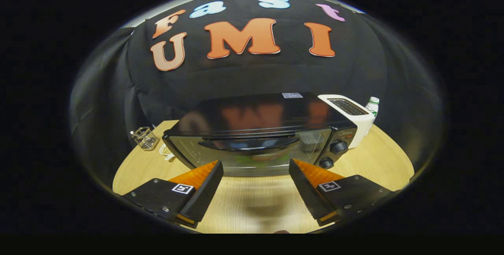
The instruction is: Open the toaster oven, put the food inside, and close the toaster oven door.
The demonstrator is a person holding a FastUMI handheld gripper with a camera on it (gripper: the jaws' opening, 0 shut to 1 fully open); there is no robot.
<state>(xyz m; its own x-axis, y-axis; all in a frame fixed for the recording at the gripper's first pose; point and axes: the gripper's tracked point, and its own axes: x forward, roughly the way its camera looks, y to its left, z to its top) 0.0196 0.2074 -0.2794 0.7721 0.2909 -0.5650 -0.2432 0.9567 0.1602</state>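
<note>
Ahead of the gripper (256,168), whose fingers are standing apart and empty, the toaster oven (260,137) is waiting; its rigid handle (249,144) looks best hooked centrally.

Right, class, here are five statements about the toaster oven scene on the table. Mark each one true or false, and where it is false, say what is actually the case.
1. The toaster oven door is shut. True.
2. The gripper is clamped on the door handle. False: its fingers are open and empty, short of the oven.
3. A white toaster stands beside the oven on its knob side. True.
4. The bottle lies on top of the oven. False: it stands upright behind the white toaster.
5. A wire basket sits on the wooden table at the oven's other side. True.
</note>
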